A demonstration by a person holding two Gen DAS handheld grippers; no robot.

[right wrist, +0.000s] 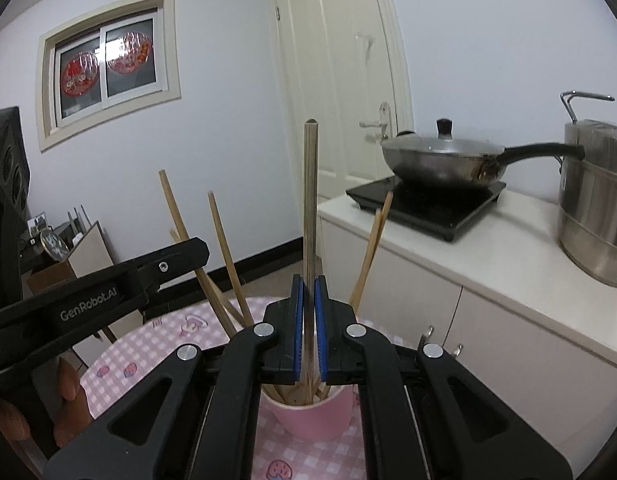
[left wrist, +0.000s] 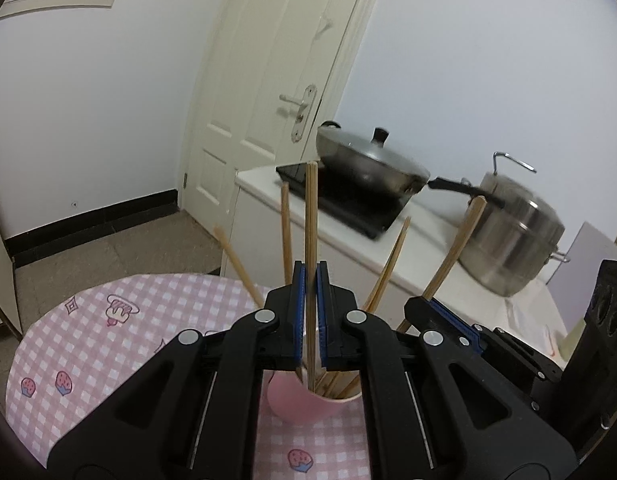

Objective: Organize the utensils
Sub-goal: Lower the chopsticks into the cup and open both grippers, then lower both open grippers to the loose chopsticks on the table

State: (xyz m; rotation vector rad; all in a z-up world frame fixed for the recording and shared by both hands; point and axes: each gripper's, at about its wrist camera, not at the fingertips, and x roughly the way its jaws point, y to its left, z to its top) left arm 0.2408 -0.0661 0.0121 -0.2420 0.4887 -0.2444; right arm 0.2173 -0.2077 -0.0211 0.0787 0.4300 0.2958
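Observation:
A pink cup (left wrist: 304,404) stands on the pink checked tablecloth and holds several wooden chopsticks. My left gripper (left wrist: 311,276) is shut on one upright wooden chopstick (left wrist: 311,216) whose lower end is inside the cup. The right gripper (left wrist: 432,304) shows at the right, shut on another chopstick (left wrist: 456,244). In the right wrist view my right gripper (right wrist: 308,288) is shut on an upright chopstick (right wrist: 309,200) that stands in the pink cup (right wrist: 312,416). The left gripper's arm (right wrist: 108,288) crosses at the left.
A round table with a pink checked cloth (left wrist: 108,328) carries the cup. A white counter (left wrist: 392,240) at the right holds a black induction hob, a lidded wok (left wrist: 368,160) and a steel pot (left wrist: 516,236). A white door (left wrist: 276,92) is behind.

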